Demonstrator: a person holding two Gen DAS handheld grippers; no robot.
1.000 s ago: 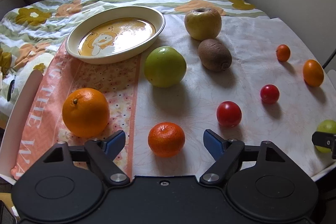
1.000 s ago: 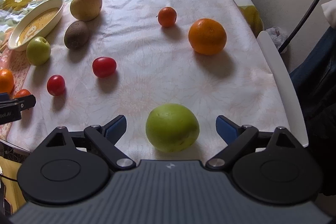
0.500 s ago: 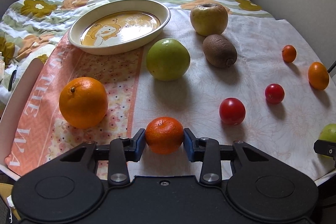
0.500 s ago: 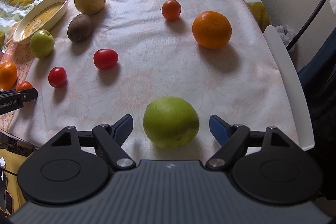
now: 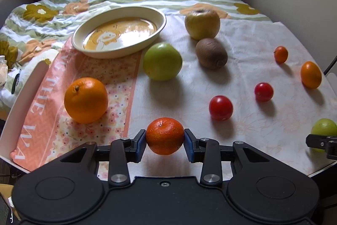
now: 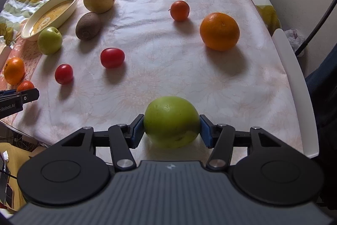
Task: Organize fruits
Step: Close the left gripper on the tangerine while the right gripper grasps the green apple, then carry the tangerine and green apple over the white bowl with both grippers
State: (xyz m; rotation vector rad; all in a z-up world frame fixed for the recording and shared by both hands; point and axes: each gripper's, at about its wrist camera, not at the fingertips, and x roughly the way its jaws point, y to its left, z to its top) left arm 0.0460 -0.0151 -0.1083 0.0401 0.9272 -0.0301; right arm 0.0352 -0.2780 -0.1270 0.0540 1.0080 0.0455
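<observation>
**Both claws loaded, dish waiting**

While the fruit lies scattered over the cloth-covered bench (image 5: pixel 242 39), the left wrist view shows the left claw (image 5: pixel 165 141) closed on a small mandarin (image 5: pixel 165 136), blue pads pressed to either side of it at the near edge. Whether it is lifted off the cloth, I cannot tell. Beyond sit a large orange (image 5: pixel 86 100), a green apple (image 5: pixel 162 61), a kiwi (image 5: pixel 211 53), a yellow apple (image 5: pixel 202 23) and two red tomatoes (image 5: pixel 220 107). The oval dish (image 5: pixel 153 34) at the far left holds no fruit, only its printed picture.

From the right wrist view, the right claw (image 6: pixel 171 130) is clamped on a green fruit (image 6: pixel 171 121), also at the near edge. Another orange (image 6: pixel 219 31) and a small tangerine (image 6: pixel 179 10) lie ahead, well apart. The dish appears far off to the left here.

The picking step looks done for both. Next, I reckon, each fruit needs lifting clear and carrying over its neighbours, likely toward the dish; the round shapes could roll when released.
</observation>
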